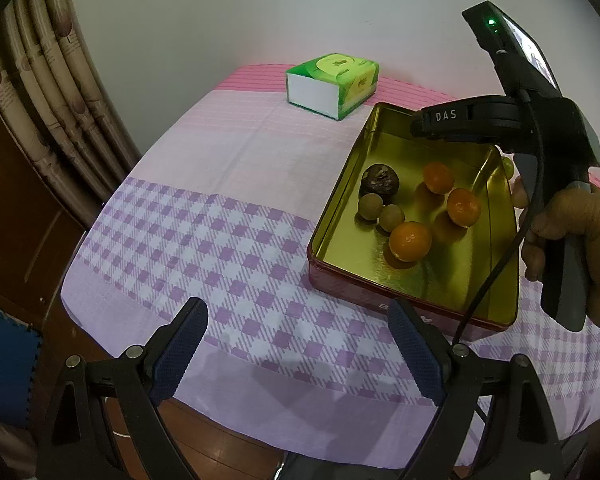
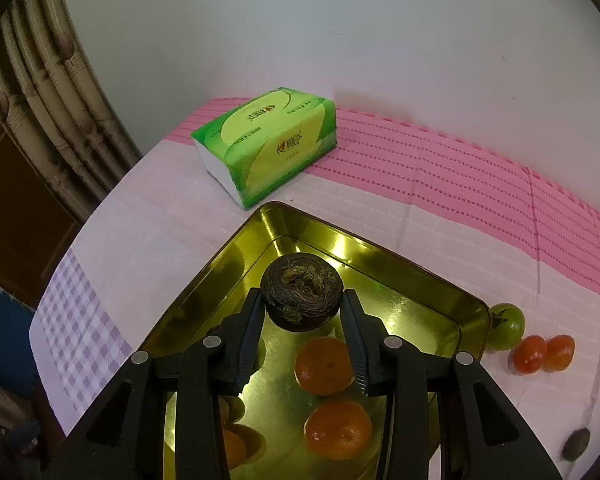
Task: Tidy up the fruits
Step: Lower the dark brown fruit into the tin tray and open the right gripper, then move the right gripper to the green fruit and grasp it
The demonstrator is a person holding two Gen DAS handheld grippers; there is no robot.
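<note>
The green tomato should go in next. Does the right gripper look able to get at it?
Probably yes. The green tomato sits uncovered on the cloth just outside the tin's corner, close beside the right gripper, whose jaws stand apart over the tin.

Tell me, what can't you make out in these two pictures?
- Left wrist view: the green fruit is mostly hidden behind the tin rim and right gripper.
- Left wrist view: the tin's lettering is partly covered by a left gripper finger.
- Right wrist view: a dark round thing at the edge is too blurred to name.
</note>
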